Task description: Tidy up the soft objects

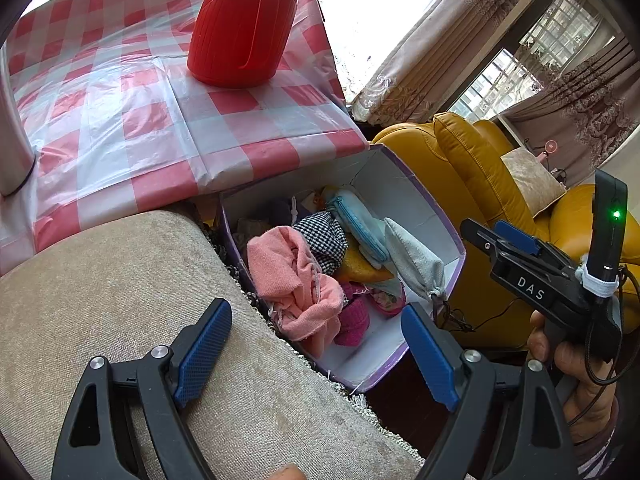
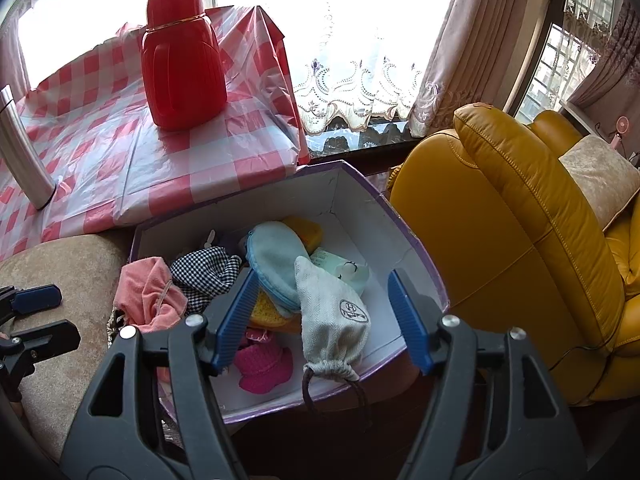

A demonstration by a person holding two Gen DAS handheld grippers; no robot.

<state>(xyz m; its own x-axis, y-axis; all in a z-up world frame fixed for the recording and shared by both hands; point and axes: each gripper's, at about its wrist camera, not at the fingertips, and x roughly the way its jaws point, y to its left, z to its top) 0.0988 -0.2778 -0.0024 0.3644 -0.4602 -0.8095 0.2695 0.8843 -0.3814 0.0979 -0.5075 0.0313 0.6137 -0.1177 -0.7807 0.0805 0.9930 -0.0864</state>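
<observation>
A white box with a purple rim (image 1: 448, 224) (image 2: 416, 256) holds several soft things: a pink cloth (image 1: 292, 280) (image 2: 148, 292), a checked cloth (image 1: 324, 240) (image 2: 204, 272), a light blue pouch (image 1: 360, 224) (image 2: 276, 264), a grey drawstring bag (image 1: 416, 260) (image 2: 332, 316), a yellow sponge (image 1: 360, 268) (image 2: 268, 312) and a magenta knit piece (image 1: 354, 320) (image 2: 264, 364). My left gripper (image 1: 316, 356) is open and empty, over the beige cushion's edge beside the box. My right gripper (image 2: 320, 320) is open and empty above the box; it also shows in the left wrist view (image 1: 508, 240).
A table with a red-checked plastic cover (image 1: 120, 120) (image 2: 100, 152) carries a red thermos (image 1: 244, 28) (image 2: 182, 64) and a metal cylinder (image 2: 20, 148). A beige cushion (image 1: 100, 300) lies left of the box. A yellow leather armchair (image 2: 520, 220) stands right of it.
</observation>
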